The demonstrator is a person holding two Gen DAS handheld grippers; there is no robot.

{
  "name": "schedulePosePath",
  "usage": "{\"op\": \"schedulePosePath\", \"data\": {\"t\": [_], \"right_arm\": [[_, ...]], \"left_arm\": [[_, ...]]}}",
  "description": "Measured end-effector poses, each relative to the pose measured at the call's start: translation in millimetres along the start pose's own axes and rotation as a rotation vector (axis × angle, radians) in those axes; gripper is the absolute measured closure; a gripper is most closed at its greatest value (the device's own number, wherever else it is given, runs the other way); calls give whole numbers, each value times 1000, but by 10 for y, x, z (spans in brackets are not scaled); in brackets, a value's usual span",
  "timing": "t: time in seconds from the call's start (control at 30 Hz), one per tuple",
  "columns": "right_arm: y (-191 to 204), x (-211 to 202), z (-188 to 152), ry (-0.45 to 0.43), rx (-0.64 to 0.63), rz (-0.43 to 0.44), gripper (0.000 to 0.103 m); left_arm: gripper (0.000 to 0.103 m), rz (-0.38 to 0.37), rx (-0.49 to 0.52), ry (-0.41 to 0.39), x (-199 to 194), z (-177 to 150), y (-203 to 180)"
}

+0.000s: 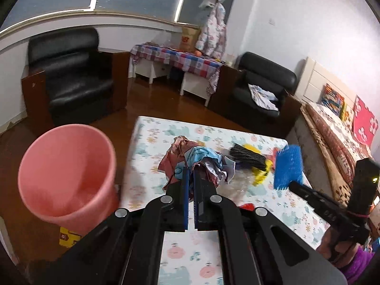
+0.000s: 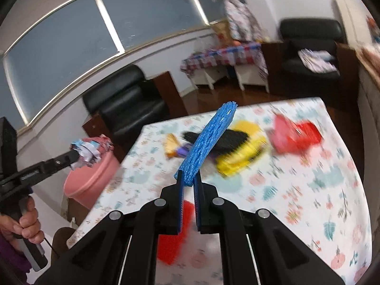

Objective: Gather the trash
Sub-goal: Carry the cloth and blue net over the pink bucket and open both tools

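My left gripper (image 1: 190,169) is shut on a crumpled wad of coloured paper (image 1: 197,160) and holds it above the table's left part, beside the pink bin (image 1: 64,173). In the right wrist view the wad (image 2: 91,150) hangs over the bin (image 2: 91,180). My right gripper (image 2: 188,178) is shut on a blue foam net (image 2: 209,140) and holds it up over the table; it shows at right in the left wrist view (image 1: 288,168). Black and yellow foam nets (image 2: 234,150), red foam pieces (image 2: 294,135) and a yellow-purple scrap (image 2: 177,147) lie on the table.
The table has a floral cloth (image 1: 185,256). The bin stands on the wooden floor at its left edge. Black armchairs (image 1: 73,76) and a checked side table (image 1: 175,59) stand behind. A bed (image 1: 337,130) lies to the right. A red foam piece (image 2: 175,232) lies under my right gripper.
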State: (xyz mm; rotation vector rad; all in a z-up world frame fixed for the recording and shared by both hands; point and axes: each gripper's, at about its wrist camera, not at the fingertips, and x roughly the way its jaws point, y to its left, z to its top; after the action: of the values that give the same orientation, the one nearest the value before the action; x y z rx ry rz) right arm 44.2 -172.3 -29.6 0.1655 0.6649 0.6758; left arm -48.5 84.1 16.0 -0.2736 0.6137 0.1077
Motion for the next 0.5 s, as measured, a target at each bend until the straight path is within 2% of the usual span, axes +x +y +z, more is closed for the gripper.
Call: {"op": "schedulePosePath", "data": {"t": [0.23, 0.5], "right_arm": [[727, 246, 221, 24, -119, 133, 96], [1626, 823, 270, 138, -195, 294, 95]], "left_arm": [[101, 73, -76, -44, -223, -21, 547], [101, 164, -162, -62, -439, -106, 1115]]}}
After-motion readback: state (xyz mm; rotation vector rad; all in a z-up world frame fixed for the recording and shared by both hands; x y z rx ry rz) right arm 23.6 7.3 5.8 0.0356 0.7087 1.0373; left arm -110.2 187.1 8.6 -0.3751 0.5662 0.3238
